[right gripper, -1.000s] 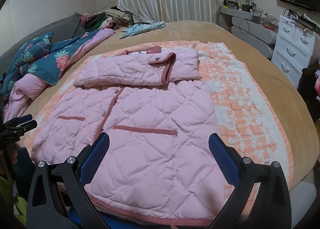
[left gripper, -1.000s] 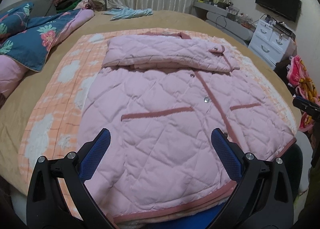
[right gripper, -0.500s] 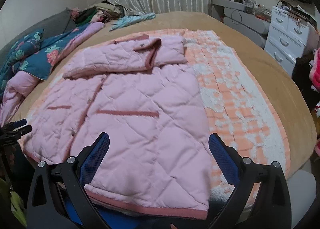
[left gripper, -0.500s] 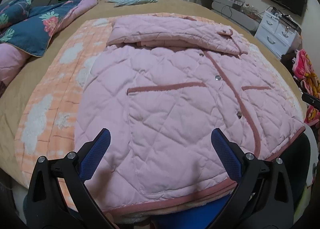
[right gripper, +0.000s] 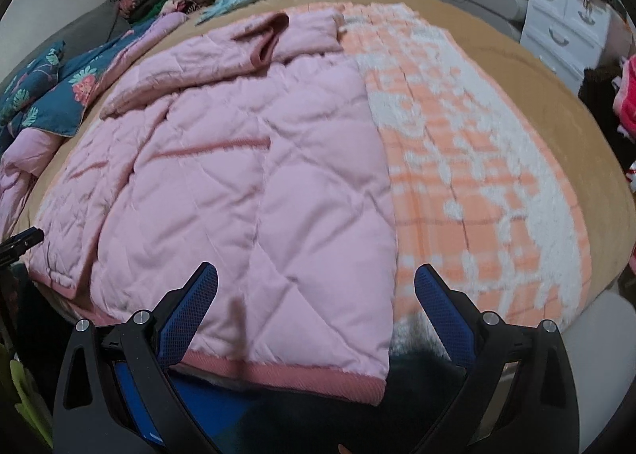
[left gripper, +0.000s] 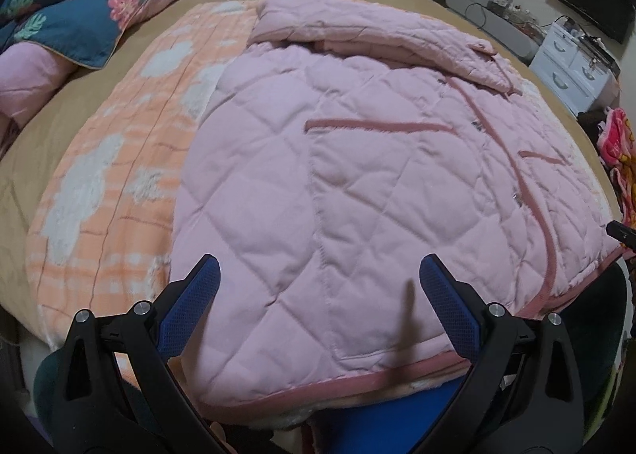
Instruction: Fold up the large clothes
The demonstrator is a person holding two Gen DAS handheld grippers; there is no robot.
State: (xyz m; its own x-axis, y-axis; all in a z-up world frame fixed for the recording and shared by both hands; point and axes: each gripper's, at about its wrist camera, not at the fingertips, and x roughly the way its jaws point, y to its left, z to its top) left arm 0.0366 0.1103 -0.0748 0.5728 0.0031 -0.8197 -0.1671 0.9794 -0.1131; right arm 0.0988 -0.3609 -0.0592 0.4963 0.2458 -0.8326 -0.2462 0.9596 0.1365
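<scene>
Pink quilted jacket (left gripper: pixel 357 184) lies flat, sleeves folded across top, on orange-white blanket (left gripper: pixel 111 160) over tan bed (right gripper: pixel 536 68). Floral duvet (left gripper: pixel 67 13) at 10 o'clock, white drawers (right gripper: pixel 568 21) at 2. Left tongs (left gripper: pixel 320 295) & right tongs (right gripper: pixel 316 295) spread wide, empty, near hem.

Light: dim, even indoor, soft shadows cast | Blur: right view smeared across the blanket (right gripper: pixel 477 160) | Edges: strongly bent, corners blacked out
</scene>
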